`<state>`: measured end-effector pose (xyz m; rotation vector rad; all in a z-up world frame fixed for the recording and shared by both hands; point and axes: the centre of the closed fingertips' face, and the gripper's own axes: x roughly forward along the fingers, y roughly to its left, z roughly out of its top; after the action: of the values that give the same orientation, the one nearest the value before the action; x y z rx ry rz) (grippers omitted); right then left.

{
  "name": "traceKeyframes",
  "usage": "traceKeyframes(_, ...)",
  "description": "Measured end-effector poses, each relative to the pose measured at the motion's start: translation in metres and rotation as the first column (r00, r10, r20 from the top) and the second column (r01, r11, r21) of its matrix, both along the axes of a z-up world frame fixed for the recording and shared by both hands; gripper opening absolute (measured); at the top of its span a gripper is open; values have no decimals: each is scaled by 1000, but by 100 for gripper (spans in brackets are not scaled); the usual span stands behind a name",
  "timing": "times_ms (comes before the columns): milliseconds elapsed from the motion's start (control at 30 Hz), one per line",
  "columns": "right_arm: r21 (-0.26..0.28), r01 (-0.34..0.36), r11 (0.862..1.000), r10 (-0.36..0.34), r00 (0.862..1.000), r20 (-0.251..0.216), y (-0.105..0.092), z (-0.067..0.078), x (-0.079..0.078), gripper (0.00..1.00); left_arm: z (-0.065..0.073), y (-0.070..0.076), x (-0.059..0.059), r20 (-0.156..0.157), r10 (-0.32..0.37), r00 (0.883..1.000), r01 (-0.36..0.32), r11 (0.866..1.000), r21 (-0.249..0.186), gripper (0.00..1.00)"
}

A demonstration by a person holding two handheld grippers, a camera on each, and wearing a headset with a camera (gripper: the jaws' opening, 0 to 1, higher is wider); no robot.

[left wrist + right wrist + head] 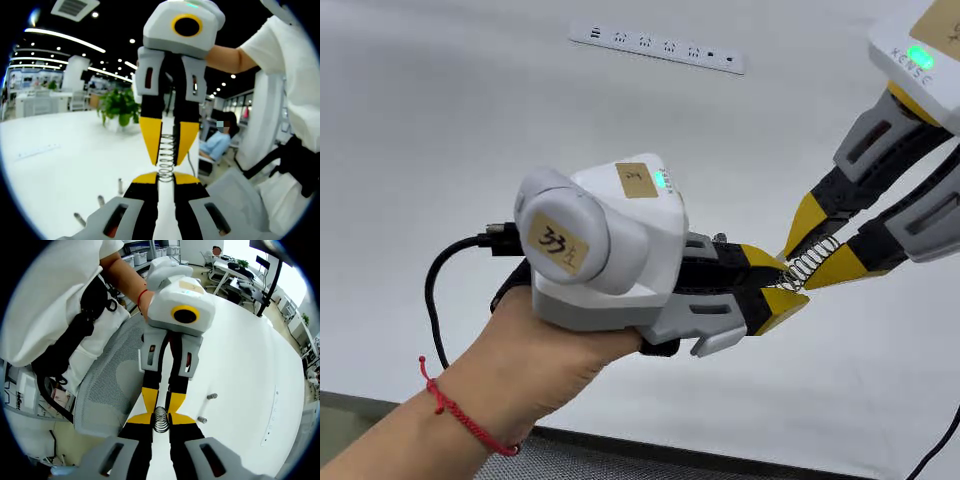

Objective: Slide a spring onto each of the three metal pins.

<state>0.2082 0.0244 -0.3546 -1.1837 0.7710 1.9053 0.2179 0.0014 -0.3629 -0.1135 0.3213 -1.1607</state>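
Left gripper (pixel 786 284), right gripper (pixel 801 267), tips meeting, both jaws narrowed

Spring (pixel 810 262) of bright bare metal wire, left gripper (pixel 790 284) shelled in smooth matt plastic with a paper label (pixel 636 180), table (pixel 470 130) smooth and matt, pins (pixel 120 186) possibly dull metal, wrist cord (pixel 460 415) of woven thread
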Motion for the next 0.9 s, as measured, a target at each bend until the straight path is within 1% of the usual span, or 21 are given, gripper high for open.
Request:
traceKeyframes(233, -24, -2, 1000, 2, 1000, -7, -2, -1, -3, 12, -1, -1, -1, 0, -13, 1000, 13, 1000, -5, 10)
traceKeyframes(333, -31, -3, 1000, 2, 1000, -8, -1, -1, -4, 12, -2, -1, -2, -1, -14, 1000, 14, 1000, -6, 11)
traceKeyframes(700, -35, 3, 999, -3, 1000, -14, 1, -2, -6, 12, -4, 0, -4, -3, -21, 1000, 21, 1000, -7, 11)
traceKeyframes(900, -34, 9, 999, -9, 1000, -17, 1, -3, -6, 12, -4, 1, -4, 2, -23, 1000, 23, 1000, -6, 11)
